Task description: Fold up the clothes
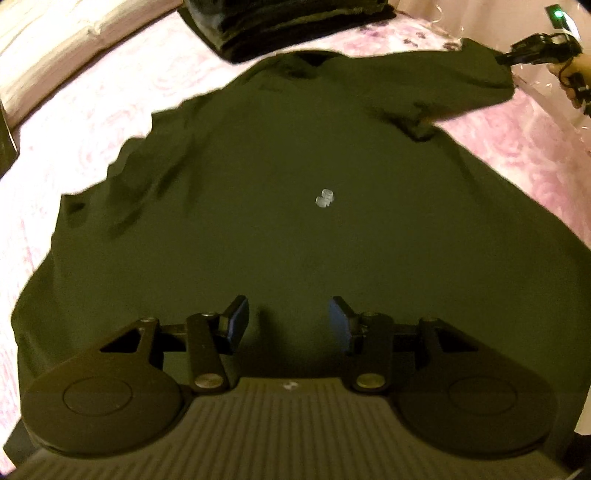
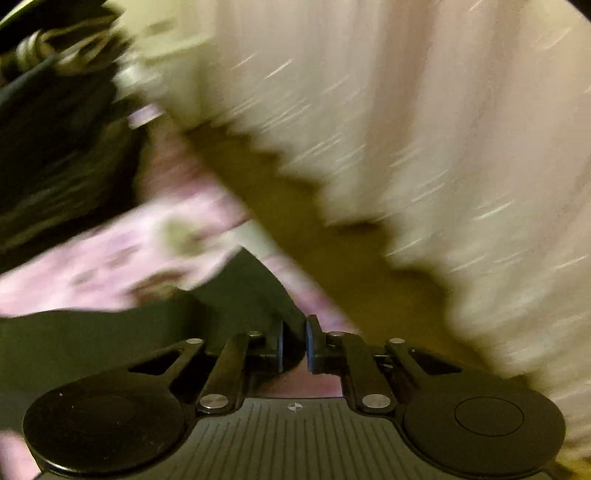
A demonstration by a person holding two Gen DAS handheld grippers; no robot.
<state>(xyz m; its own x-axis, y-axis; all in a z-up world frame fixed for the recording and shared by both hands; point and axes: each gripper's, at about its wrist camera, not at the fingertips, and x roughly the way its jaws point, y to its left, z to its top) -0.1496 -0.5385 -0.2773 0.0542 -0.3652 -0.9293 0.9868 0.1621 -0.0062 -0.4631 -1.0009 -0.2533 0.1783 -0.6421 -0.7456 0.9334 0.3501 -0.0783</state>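
Flanking shirt [image 1: 295, 240]: folded stack [image 1: 288, 26], pillow [image 1: 48, 48]

Dark green shirt [image 1: 295, 229]: soft matt cloth w/ a small pale print at centre. Bedspread [image 1: 122, 103] under it: pink-white patterned cloth, matt. Left gripper [image 1: 288, 321]: matt black plastic, ribbed body, shiny metal rivets, blue rubbery-looking pads [image 1: 240, 317]. Folded dark pile [image 1: 280, 29]: cloth, layered edges.
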